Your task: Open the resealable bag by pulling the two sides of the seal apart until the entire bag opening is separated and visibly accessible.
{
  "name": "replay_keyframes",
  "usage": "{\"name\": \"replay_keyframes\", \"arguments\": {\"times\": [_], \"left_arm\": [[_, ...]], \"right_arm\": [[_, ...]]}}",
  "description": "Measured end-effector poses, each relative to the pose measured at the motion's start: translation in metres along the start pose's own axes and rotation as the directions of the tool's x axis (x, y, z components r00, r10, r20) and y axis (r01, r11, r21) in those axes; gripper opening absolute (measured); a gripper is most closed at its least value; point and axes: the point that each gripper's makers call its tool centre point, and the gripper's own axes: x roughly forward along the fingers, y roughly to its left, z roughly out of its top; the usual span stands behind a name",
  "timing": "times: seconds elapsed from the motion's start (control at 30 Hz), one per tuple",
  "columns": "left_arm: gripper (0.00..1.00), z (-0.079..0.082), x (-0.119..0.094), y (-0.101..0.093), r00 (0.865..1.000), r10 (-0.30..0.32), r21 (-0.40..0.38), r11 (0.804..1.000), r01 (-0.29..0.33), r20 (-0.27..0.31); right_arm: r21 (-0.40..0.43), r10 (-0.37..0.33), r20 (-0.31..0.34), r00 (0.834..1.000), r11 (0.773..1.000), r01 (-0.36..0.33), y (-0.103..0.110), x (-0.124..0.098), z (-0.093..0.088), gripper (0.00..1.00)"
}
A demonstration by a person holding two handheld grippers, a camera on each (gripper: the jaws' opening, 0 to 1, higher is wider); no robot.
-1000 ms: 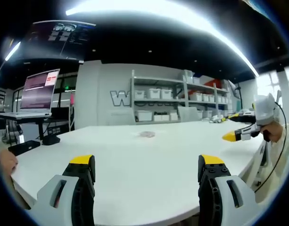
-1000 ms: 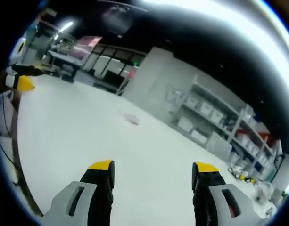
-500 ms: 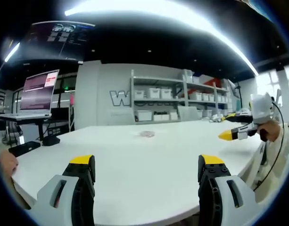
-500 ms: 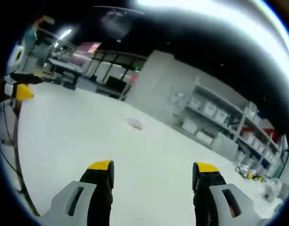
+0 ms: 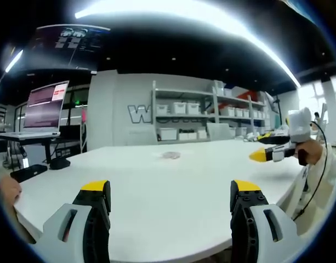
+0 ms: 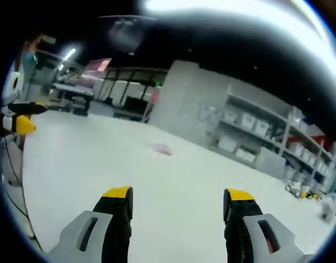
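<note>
Left gripper view: left hand-held gripper (image 5: 170,200) held level, jaws wide, over the white table (image 5: 173,181); right hand-held gripper (image 6: 178,205) likewise wide.

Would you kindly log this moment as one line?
phase: approach | left gripper: open | right gripper: open | bag: flat on table, untouched

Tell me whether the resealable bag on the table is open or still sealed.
Cannot tell. The bag lies flat and small far across the white table, its seal too distant to make out. Both tools hang open, apart from it.

A lab or workshop: shelving (image 5: 211,115) stacked with white bins, a laptop (image 5: 41,109) on a stand.
</note>
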Motion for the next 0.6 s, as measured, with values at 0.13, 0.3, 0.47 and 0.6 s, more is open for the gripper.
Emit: {"name": "replay_keyframes", "arguments": {"times": [0.13, 0.3, 0.47, 0.6], "left_arm": [[0.89, -0.001, 0.000, -0.001, 1.000, -0.002, 0.002, 1.000, 0.002, -0.002], [0.89, 0.000, -0.001, 0.000, 1.000, -0.002, 0.009, 1.000, 0.002, -0.001], [0.89, 0.000, -0.001, 0.001, 1.000, 0.000, 0.010, 1.000, 0.000, -0.004], [0.89, 0.001, -0.001, 0.000, 1.000, -0.004, 0.013, 1.000, 0.004, -0.001]], "right_arm": [[0.110, 0.048, 0.030, 0.998, 0.993, -0.051, 0.006, 0.002, 0.004, 0.66], [0.105, 0.052, 0.016, 0.999, 0.993, -0.054, 0.006, 0.005, 0.002, 0.66], [0.108, 0.062, 0.023, 0.998, 0.992, -0.064, 0.009, 0.009, 0.005, 0.66], [0.073, 0.066, 0.021, 0.998, 0.995, -0.067, 0.010, 0.012, 0.008, 0.66]]}}
